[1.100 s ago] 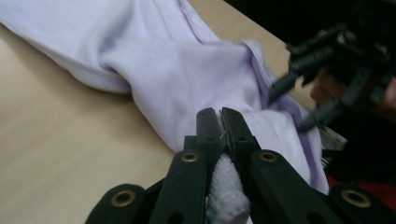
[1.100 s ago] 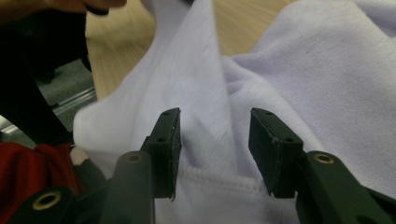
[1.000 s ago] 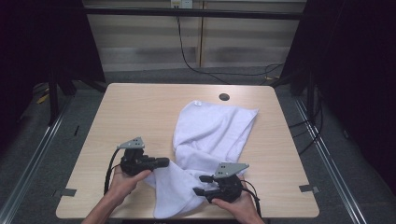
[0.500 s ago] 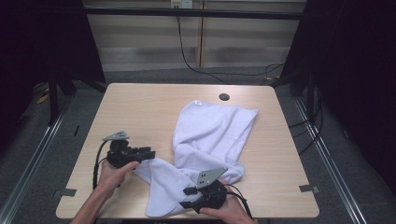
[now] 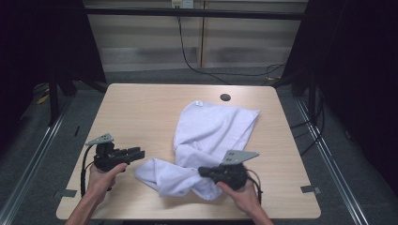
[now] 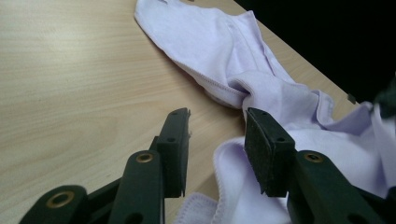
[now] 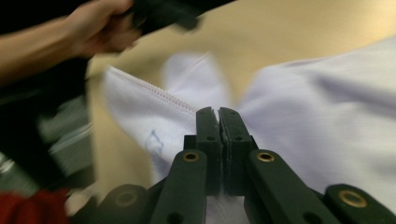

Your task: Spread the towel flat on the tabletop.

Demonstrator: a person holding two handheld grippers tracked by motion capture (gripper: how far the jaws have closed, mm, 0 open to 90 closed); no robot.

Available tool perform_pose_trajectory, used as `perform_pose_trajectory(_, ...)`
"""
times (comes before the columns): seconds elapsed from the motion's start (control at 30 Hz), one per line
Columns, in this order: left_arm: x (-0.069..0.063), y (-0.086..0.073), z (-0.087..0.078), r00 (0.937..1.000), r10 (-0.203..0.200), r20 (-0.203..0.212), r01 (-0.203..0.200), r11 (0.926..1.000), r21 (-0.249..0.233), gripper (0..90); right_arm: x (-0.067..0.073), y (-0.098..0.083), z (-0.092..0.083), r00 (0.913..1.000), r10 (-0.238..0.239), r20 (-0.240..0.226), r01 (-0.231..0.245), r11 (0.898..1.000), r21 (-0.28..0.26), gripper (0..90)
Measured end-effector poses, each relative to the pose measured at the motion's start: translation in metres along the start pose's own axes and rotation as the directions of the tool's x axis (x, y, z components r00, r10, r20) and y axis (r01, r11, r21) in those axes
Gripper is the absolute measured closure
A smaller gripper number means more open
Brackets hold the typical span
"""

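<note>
1. At the near right of the table (image 5: 141,108), the right gripper (image 5: 202,171) has just been closing and is clamped on a fold of the white garment (image 5: 211,131).
2. The left gripper (image 5: 139,153) stands apart, jaws open, the garment's near edge just beside one jaw.
3. The garment runs from the right gripper toward the far middle, beside a dark round hole (image 5: 225,97).

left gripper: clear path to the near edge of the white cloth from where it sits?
Probably yes. The left gripper has open jaws, with the white cloth hem just ahead on bare table. Nothing lies between.
</note>
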State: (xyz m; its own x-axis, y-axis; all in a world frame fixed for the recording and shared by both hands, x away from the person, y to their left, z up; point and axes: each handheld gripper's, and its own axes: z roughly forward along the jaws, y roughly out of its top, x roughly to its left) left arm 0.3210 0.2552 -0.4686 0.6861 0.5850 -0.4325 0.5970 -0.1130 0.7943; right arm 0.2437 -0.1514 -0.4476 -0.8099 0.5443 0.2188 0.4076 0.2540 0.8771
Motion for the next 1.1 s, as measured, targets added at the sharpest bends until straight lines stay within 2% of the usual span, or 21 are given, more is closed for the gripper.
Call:
perform_pose_trajectory(0.07,-0.002,-0.001,0.003,1.0000,0.008,0.000,-0.008,0.9999,0.012,59.7,-0.017,0.000,-0.015,0.9951,0.043,0.089,-0.040,0.999,-0.030,87.8)
perform_pose_trajectory(0.1,-0.003,-0.002,0.004,0.9999,0.016,-0.006,-0.015,0.9995,0.027,59.1,-0.027,-0.003,-0.021,0.9891,0.067,0.131,-0.062,0.997,-0.038,87.7)
perform_pose_trajectory(0.13,-0.003,-0.003,0.006,0.9999,0.012,0.000,-0.012,0.9993,0.034,59.0,-0.035,-0.007,-0.028,0.9802,0.082,0.180,-0.077,0.996,-0.036,87.7)
perform_pose_trajectory(0.2,-0.005,-0.004,0.007,0.9998,0.020,0.003,-0.020,0.9989,0.043,58.7,-0.051,-0.020,-0.039,0.9644,0.126,0.233,-0.122,0.992,-0.034,87.6)
perform_pose_trajectory(0.23,-0.006,-0.004,0.008,0.9997,0.023,0.004,-0.023,0.9987,0.045,58.0,-0.055,-0.028,-0.045,0.9541,0.147,0.261,-0.144,0.989,-0.032,87.6)
perform_pose_trajectory(0.27,-0.008,-0.004,0.007,0.9995,0.031,0.009,-0.031,0.9983,0.050,57.7,-0.058,-0.035,-0.049,0.9480,0.156,0.277,-0.157,0.987,-0.019,87.6)
perform_pose_trajectory(0.33,-0.010,-0.005,0.009,0.9990,0.042,0.015,-0.043,0.9971,0.063,56.6,-0.061,-0.049,-0.055,0.9257,0.158,0.344,-0.174,0.984,0.019,87.5)
perform_pose_trajectory(0.37,-0.011,-0.006,0.011,0.9987,0.048,0.020,-0.049,0.9960,0.074,56.1,-0.062,-0.055,-0.058,0.9285,0.163,0.333,-0.185,0.982,0.034,87.4)
perform_pose_trajectory(0.47,-0.016,-0.011,0.017,0.9974,0.054,0.047,-0.059,0.9927,0.105,54.2,-0.058,-0.064,-0.065,0.9292,0.163,0.332,-0.199,0.977,0.077,85.9)
perform_pose_trajectory(0.53,-0.021,-0.014,0.023,0.9942,0.100,0.040,-0.104,0.9848,0.139,54.0,-0.056,-0.064,-0.071,0.9341,0.169,0.314,-0.197,0.978,0.060,78.5)
perform_pose_trajectory(0.6,-0.022,-0.015,0.028,0.9925,0.106,0.061,-0.115,0.9808,0.158,54.0,-0.058,-0.058,-0.072,0.9383,0.177,0.297,-0.192,0.981,0.021,73.0)
perform_pose_trajectory(0.63,-0.022,-0.016,0.028,0.9923,0.114,0.048,-0.120,0.9791,0.164,53.9,-0.061,-0.053,-0.070,0.9431,0.165,0.288,-0.177,0.984,0.015,71.2)
perform_pose_trajectory(0.7,-0.019,-0.019,0.028,0.9923,0.099,0.073,-0.110,0.9802,0.164,53.5,-0.065,-0.042,-0.060,0.9499,0.155,0.272,-0.163,0.987,0.007,65.9)
perform_pose_trajectory(0.77,-0.018,-0.021,0.028,0.9915,0.094,0.090,-0.108,0.9798,0.168,52.4,-0.070,-0.031,-0.044,0.9621,0.135,0.237,-0.145,0.989,0.025,62.0)
perform_pose_trajectory(0.83,-0.019,-0.024,0.029,0.9890,0.104,0.105,-0.122,0.9759,0.181,49.7,-0.076,-0.022,-0.026,0.9692,0.123,0.214,-0.137,0.989,0.052,55.9)
perform_pose_trajectory(0.93,-0.023,-0.028,0.034,0.9852,0.123,0.120,-0.146,0.9664,0.211,44.7,-0.085,-0.012,-0.001,0.9721,0.115,0.204,-0.136,0.986,0.092,49.9)
perform_pose_trajectory(1.0,-0.025,-0.030,0.036,0.9839,0.129,0.124,-0.154,0.9620,0.225,43.7,-0.091,-0.012,0.010,0.9682,0.147,0.202,-0.170,0.981,0.099,48.0)
perform_pose_trajectory(1.03,-0.026,-0.031,0.038,0.9830,0.126,0.134,-0.154,0.9600,0.234,44.5,-0.094,-0.014,0.016,0.9666,0.158,0.202,-0.185,0.975,0.122,47.7)
perform_pose_trajectory(1.07,-0.028,-0.032,0.039,0.9796,0.136,0.148,-0.169,0.9550,0.244,47.9,-0.095,-0.018,0.020,0.9664,0.160,0.202,-0.190,0.972,0.140,48.6)
perform_pose_trajectory(1.1,-0.030,-0.033,0.041,0.9774,0.153,0.147,-0.187,0.9479,0.258,54.9,-0.096,-0.020,0.022,0.9666,0.168,0.194,-0.198,0.968,0.151,58.3)
